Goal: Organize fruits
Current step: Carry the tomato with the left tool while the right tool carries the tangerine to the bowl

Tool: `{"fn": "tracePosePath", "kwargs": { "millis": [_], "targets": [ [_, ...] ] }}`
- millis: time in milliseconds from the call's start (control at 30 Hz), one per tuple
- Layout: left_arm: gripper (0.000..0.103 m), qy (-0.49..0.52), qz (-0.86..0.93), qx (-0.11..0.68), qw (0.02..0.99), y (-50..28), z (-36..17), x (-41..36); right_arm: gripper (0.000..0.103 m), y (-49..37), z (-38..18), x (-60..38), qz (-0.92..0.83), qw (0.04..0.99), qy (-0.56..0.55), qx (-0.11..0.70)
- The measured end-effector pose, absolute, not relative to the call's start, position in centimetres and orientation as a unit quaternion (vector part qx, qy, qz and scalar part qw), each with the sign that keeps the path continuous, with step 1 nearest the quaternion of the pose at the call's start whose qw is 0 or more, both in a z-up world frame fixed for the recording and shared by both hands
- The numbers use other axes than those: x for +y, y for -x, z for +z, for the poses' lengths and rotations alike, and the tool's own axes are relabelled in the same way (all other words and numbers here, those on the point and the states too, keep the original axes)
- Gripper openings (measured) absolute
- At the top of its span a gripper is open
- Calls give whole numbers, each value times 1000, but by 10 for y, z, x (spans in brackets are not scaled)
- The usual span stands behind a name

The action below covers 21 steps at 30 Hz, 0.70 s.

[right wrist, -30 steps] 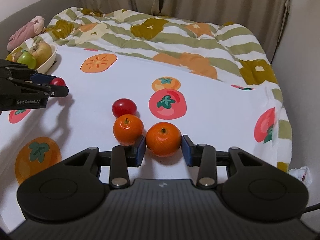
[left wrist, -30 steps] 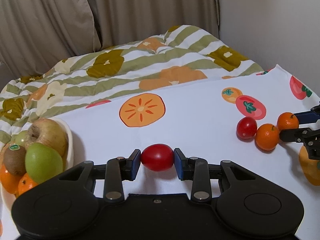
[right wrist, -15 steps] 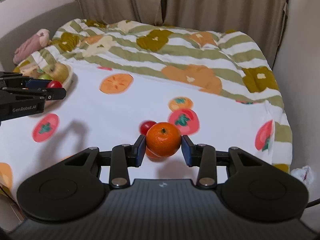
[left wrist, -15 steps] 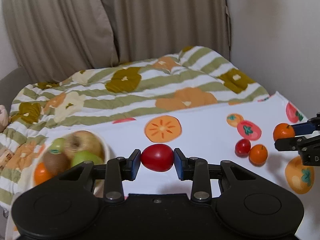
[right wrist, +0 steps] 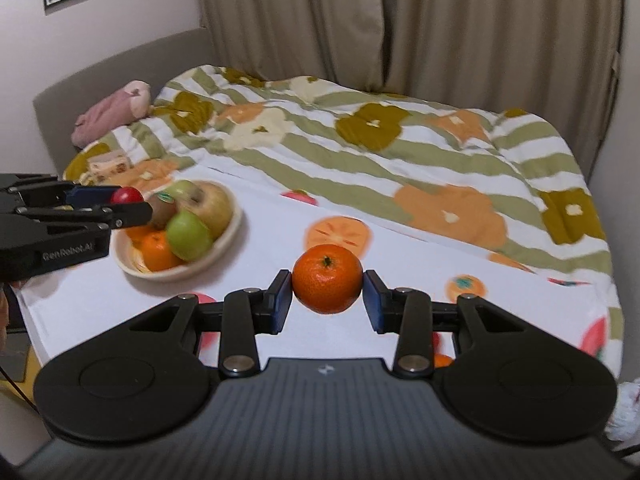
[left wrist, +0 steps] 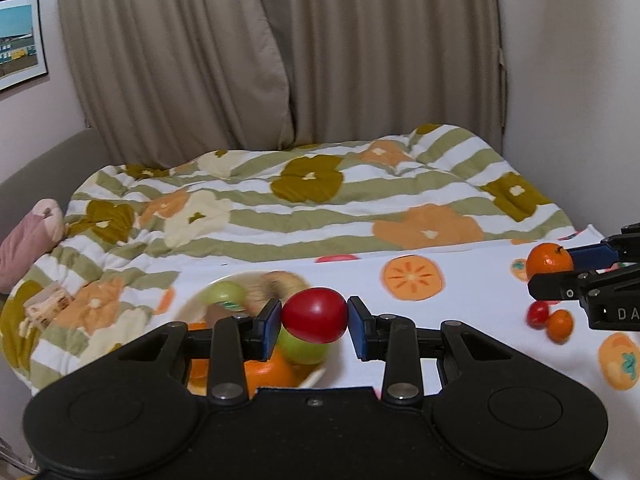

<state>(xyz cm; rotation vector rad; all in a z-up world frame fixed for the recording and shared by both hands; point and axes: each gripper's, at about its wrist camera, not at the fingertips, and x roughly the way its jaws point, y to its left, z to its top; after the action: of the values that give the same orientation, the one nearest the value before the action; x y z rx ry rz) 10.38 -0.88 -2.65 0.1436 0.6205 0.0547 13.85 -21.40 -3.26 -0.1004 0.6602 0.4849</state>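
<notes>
My left gripper point(left wrist: 314, 326) is shut on a red tomato point(left wrist: 315, 315) and hangs in the air just above the cream fruit bowl point(right wrist: 224, 246). The bowl holds apples, a kiwi and oranges. My right gripper point(right wrist: 327, 298) is shut on an orange mandarin point(right wrist: 327, 278), lifted above the white fruit-print cloth point(right wrist: 400, 276). In the right wrist view the left gripper point(right wrist: 132, 204) shows at the left with the tomato point(right wrist: 126, 195) over the bowl. A second red tomato point(left wrist: 538, 314) and a mandarin point(left wrist: 560, 324) lie on the cloth at the right.
A striped flowered quilt point(left wrist: 320, 204) covers the bed behind the cloth. A pink plush toy point(right wrist: 112, 114) lies by the headboard. Beige curtains hang at the back, and a wall closes the right side.
Both grippers rose from the cloth with their fruit. The left one moved with the tomato over the bowl. The right one lifted the mandarin away from the two fruits on the cloth.
</notes>
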Motion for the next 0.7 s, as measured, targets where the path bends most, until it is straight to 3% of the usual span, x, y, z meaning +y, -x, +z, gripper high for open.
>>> {"fn": "tracePosePath", "kwargs": {
  "millis": [700],
  "targets": [
    [39, -136, -27, 363, 921, -127, -91, 95, 53, -147, -55, -63, 236, 904, 45, 353]
  ]
}}
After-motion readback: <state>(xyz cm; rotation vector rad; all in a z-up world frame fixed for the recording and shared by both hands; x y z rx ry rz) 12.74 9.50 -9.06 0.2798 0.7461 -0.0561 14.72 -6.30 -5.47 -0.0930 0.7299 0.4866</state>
